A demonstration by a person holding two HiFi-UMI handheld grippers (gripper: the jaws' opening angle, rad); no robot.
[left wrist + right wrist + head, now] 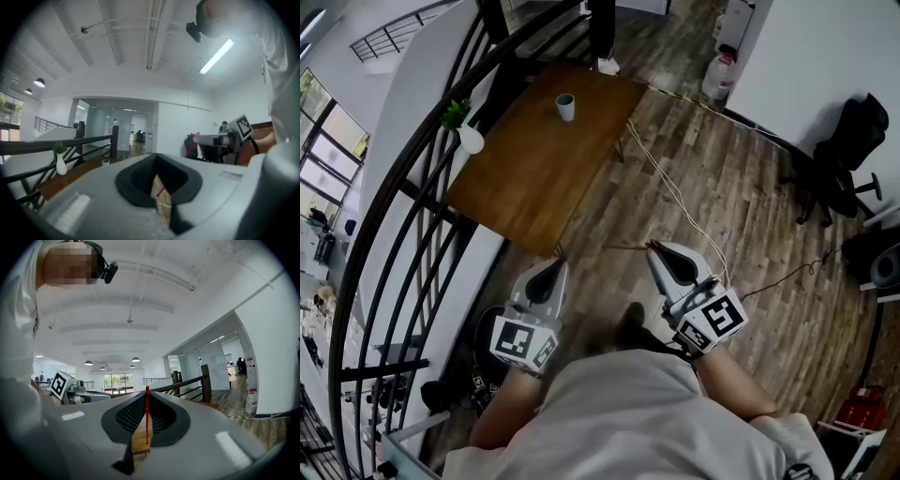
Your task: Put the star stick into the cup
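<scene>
The star stick (pixel 146 414) is a thin red rod, and my right gripper (pixel 652 247) is shut on it. In the head view the stick (pixel 626 247) pokes out leftward from the jaw tips over the wooden floor; its star end does not show. My left gripper (pixel 556 262) is held beside it, shut and with nothing in it. Both grippers hang in front of the person's body, well short of the table. The small grey cup (pixel 566 107) stands upright near the far end of the brown wooden table (pixel 534 178). It also shows far off in the left gripper view (pixel 105 162).
A white vase with a green plant (pixel 469 136) stands at the table's left edge. A dark curved railing (pixel 412 187) runs along the left. Cables (pixel 675 192) trail over the floor. A water bottle (pixel 719 75) and a black office chair (pixel 844 155) stand at the right.
</scene>
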